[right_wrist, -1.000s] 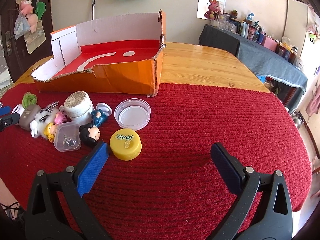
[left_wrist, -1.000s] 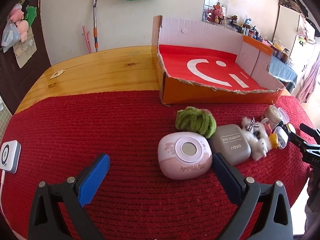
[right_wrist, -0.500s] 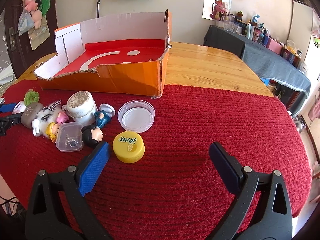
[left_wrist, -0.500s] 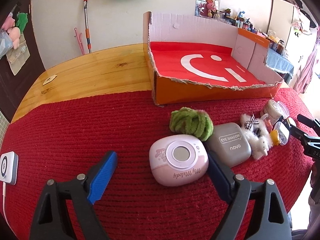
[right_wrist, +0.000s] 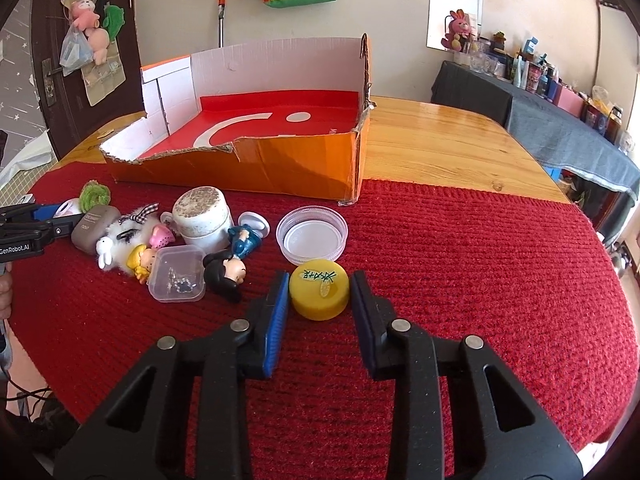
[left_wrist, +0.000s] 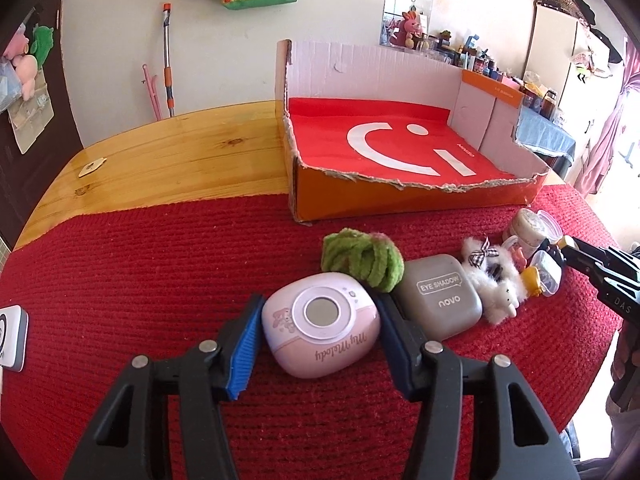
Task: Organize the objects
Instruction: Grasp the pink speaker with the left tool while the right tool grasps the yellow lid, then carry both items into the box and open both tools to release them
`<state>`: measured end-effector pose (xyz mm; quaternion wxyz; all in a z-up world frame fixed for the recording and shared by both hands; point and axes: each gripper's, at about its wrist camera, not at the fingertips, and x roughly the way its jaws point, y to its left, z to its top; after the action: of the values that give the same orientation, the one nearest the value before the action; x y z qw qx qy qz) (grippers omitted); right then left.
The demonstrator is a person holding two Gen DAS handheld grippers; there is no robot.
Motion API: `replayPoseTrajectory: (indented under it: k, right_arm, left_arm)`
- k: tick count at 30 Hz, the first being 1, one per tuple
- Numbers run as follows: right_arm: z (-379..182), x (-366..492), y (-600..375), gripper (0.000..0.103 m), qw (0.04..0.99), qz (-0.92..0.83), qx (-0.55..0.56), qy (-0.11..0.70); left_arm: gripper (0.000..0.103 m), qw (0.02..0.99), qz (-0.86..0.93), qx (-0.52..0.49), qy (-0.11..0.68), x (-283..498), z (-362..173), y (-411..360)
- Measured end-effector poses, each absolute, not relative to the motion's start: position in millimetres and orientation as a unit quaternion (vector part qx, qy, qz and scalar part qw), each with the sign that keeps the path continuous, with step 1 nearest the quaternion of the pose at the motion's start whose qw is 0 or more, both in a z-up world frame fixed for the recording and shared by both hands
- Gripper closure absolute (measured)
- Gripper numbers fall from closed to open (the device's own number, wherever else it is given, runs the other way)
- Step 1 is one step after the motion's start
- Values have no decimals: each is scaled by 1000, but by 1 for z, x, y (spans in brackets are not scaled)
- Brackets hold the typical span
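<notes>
My left gripper (left_wrist: 320, 320) is shut on the pink My Melody case (left_wrist: 322, 323), which lies on the red mat; both pads touch its sides. My right gripper (right_wrist: 319, 294) is shut on the yellow lid (right_wrist: 319, 292), also resting on the mat. The open orange cardboard box (left_wrist: 416, 200) with a red floor stands behind the objects; it also shows in the right wrist view (right_wrist: 248, 168). A green yarn ball (left_wrist: 362, 260) and a grey eye-shadow case (left_wrist: 440, 296) sit right beside the pink case.
A white fluffy toy (left_wrist: 494, 280), a white jar (right_wrist: 204, 216), a clear lid (right_wrist: 313, 240), a small clear box (right_wrist: 178, 274) and small figurines (right_wrist: 224, 274) lie clustered on the mat. A white device (left_wrist: 12, 336) sits at the mat's left edge.
Both grippers moved forward and closed: the left onto the pink case, the right onto the yellow lid. Both were wide open before.
</notes>
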<state>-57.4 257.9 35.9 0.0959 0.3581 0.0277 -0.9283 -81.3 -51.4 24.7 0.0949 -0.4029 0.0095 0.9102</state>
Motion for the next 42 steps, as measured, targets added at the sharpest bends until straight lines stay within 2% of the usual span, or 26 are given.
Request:
replayPoseTrajectory:
  k: [24, 34, 42]
  right_arm:
    - [79, -54, 247, 74, 112, -941, 317, 36]
    - [107, -91, 237, 74, 132, -942, 307, 42]
    - [104, -147, 224, 74, 170, -919, 349, 70]
  left_arm:
    - [46, 105, 929, -355, 13, -73, 73, -47]
    - [46, 122, 931, -344, 24, -107, 100, -34]
    - [46, 156, 909, -382, 56, -157, 95, -13]
